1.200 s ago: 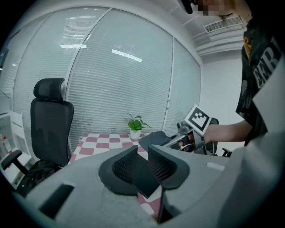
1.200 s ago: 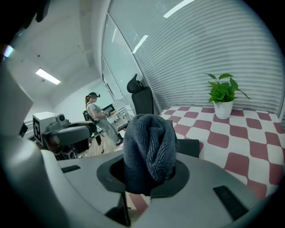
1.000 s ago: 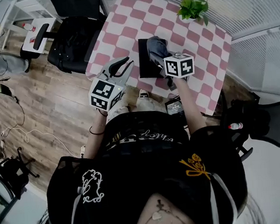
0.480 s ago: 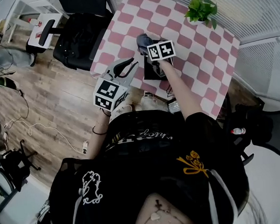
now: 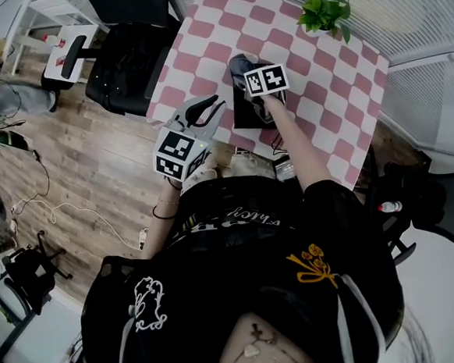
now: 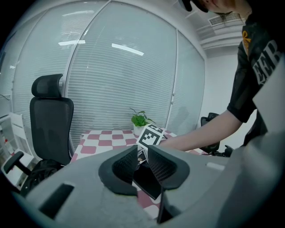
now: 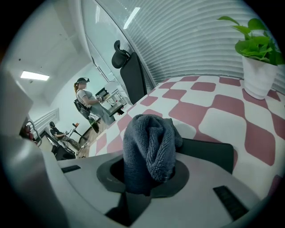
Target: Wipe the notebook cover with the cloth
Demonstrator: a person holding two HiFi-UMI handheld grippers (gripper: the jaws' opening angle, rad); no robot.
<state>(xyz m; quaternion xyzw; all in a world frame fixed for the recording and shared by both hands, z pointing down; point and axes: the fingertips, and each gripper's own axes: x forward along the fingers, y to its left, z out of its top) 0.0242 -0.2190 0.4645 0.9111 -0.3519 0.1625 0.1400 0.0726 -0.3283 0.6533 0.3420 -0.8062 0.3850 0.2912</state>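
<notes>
A black notebook [image 5: 247, 114] lies on the pink-and-white checkered table [image 5: 325, 91]. My right gripper [image 5: 246, 72] is shut on a bunched grey cloth [image 5: 240, 63], which rests on the notebook's far left part. In the right gripper view the cloth [image 7: 149, 144] fills the jaws of that gripper [image 7: 147, 173], with the notebook [image 7: 209, 152] just beyond. My left gripper [image 5: 217, 101] hovers off the table's near left edge; in its own view this left gripper [image 6: 142, 151] shows only a narrow slit between its pads, with nothing in it, and the notebook [image 6: 149, 183] lies ahead.
A potted plant [image 5: 325, 11] stands at the table's far right corner. A black office chair [image 5: 124, 63] sits left of the table, another chair [image 5: 436, 199] to the right. People stand far off in the room [image 7: 87, 104].
My right gripper has slid the cloth away from me along the notebook, toward its far end. The left gripper has hardly moved.
</notes>
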